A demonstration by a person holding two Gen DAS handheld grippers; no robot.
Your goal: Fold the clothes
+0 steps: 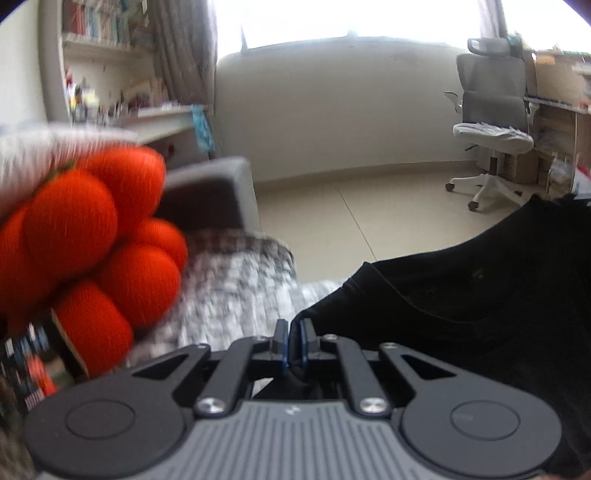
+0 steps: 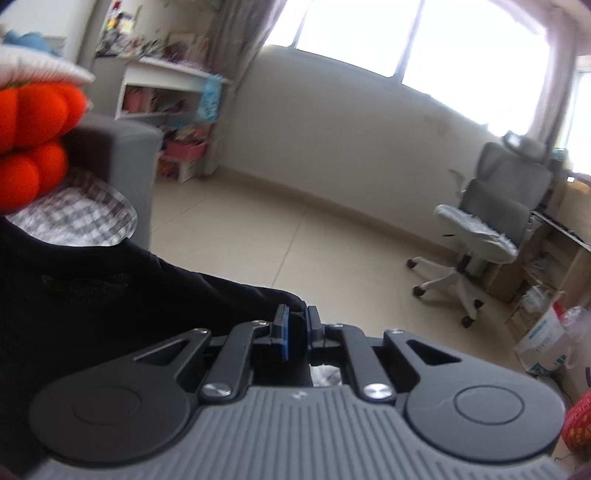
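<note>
We've got the black garment (image 1: 461, 295) pinched at both ends: the left gripper (image 1: 294, 341) is clamped on one edge and the right gripper (image 2: 297, 334) on another, cloth slung between them above the checked bedding (image 1: 236, 288). I'd say keep both hands level and the cloth taut. Only the right view shows the white bag (image 2: 546, 343) on the floor; the left shows more of the orange plush (image 1: 92, 236).

Daylight blows out the windows (image 2: 406, 33); fisheye edges curve, and the orange plush (image 1: 85, 236) is blurred.
</note>
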